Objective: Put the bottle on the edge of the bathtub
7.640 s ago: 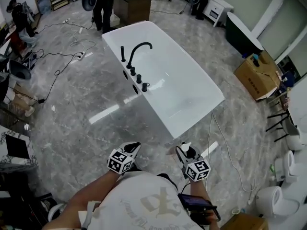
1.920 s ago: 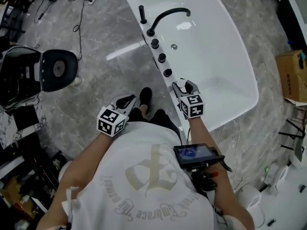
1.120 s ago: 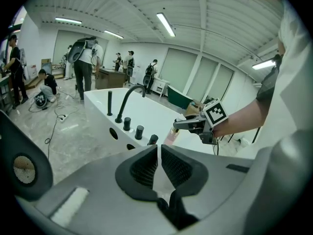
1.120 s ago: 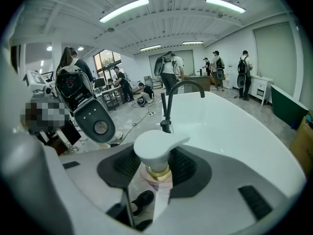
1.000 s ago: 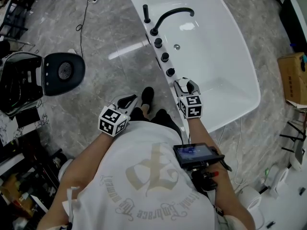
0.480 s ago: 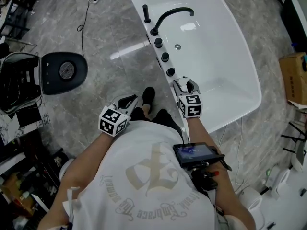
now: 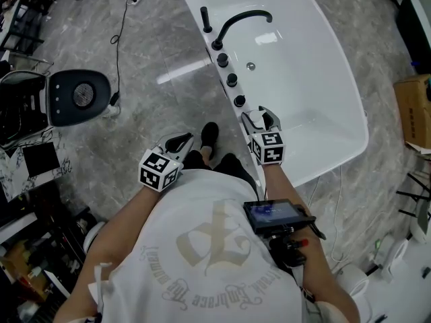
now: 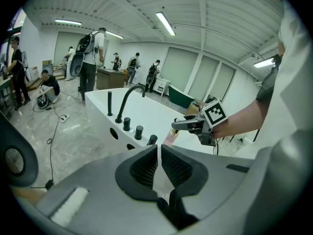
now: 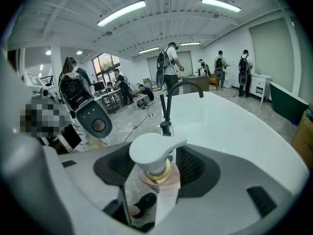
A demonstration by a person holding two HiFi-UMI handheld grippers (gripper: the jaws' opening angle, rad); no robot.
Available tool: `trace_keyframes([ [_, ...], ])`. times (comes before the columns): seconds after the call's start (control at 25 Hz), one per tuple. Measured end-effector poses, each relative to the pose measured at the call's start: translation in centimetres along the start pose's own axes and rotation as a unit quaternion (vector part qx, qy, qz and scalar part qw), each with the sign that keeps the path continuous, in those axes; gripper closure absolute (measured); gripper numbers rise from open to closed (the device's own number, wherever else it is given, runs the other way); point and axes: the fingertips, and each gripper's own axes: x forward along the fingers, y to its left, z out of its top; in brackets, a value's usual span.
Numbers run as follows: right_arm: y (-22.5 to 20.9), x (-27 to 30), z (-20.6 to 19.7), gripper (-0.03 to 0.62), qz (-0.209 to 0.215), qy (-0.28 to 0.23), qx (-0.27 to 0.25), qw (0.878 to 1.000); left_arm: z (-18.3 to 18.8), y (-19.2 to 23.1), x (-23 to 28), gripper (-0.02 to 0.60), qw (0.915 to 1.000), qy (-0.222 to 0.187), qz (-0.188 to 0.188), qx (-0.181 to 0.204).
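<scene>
A pinkish pump bottle (image 9: 157, 182) with a white pump head and gold collar stands upright on the near edge of the white bathtub (image 7: 296, 79), just past the row of black tap knobs (image 7: 231, 80). My right gripper (image 7: 261, 120) is around the bottle (image 7: 256, 118). Its jaws are opening, and the pads stand slightly off the bottle's sides. The left gripper view shows the bottle (image 8: 168, 137) under the right gripper (image 8: 183, 126). My left gripper (image 7: 176, 142) hangs over the floor beside the tub, shut and holding nothing.
A black arched faucet (image 7: 236, 22) rises from the tub's edge. A black round device (image 7: 77, 96) is over the floor at left, near cables (image 7: 120, 32). A cardboard box (image 7: 414, 110) sits at right. Several people (image 9: 168, 67) stand beyond the tub.
I have walked from the open floor up to the tub's side. Over the last second the right gripper has stayed at the tub's edge with the bottle, and the black device has drifted left.
</scene>
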Motion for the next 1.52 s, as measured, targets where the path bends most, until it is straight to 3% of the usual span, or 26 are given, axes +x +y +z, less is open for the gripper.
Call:
trace_keyframes([
  [1.0,-2.1,-5.8,-0.9,0.376,-0.005,-0.016,0.016,1.000,0.2,-3.9,0.9,0.557,0.9998,-0.015,-0.010,-0.004],
  [1.16,-2.3,-7.3,-0.5,0.402,-0.008,-0.031,0.017,0.999,0.5,-4.3,0.9,0.557,0.9997,-0.024,-0.008,-0.005],
  [1.52,-1.2,-10.8,1.1,0.420,0.024,-0.062,0.008,0.998,1.2,-5.5,0.9,0.557,0.9992,-0.040,-0.004,0.000],
])
